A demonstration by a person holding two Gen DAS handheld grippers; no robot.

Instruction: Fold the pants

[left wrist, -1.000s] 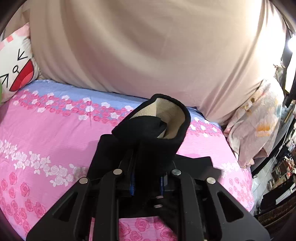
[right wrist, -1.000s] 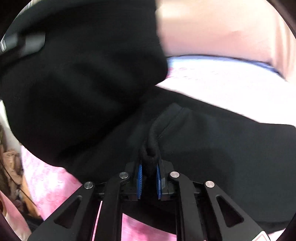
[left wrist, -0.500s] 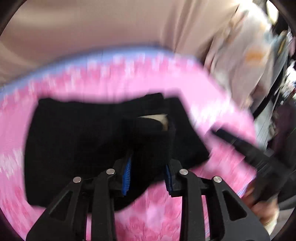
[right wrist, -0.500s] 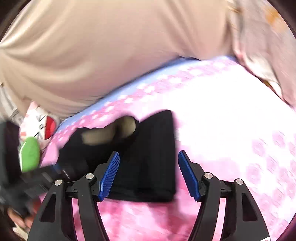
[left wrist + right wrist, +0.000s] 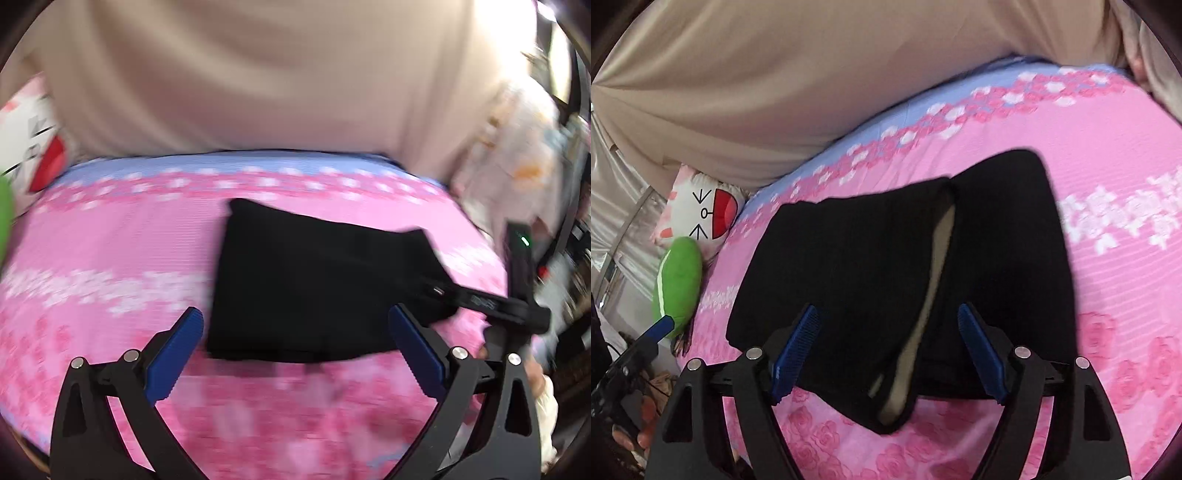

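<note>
Two tools hang over a bed covered in a pink sheet printed with roses and white blossoms, with a pale blue band along the far side. The black pants lie folded into a soft, thick bundle in the middle of the bed, matte and dark, with a strip of cream lining showing along one folded edge in the right wrist view. In the left wrist view the pants read as a rough rectangle, its near edge straight and its far right corner drawn to a point.

Left tool: its jaws have just been opening and now stand spread wide, released, the ribbed blue pads clear of the cloth. Right tool: its jaws have also just been opening; they are released, with the near edge of the pants between the pads but not pinched.

Beige fabric rises behind the bed. A cartoon-face pillow and a green plush toy sit at one edge. Bare sheet surrounds the pants on all sides.
</note>
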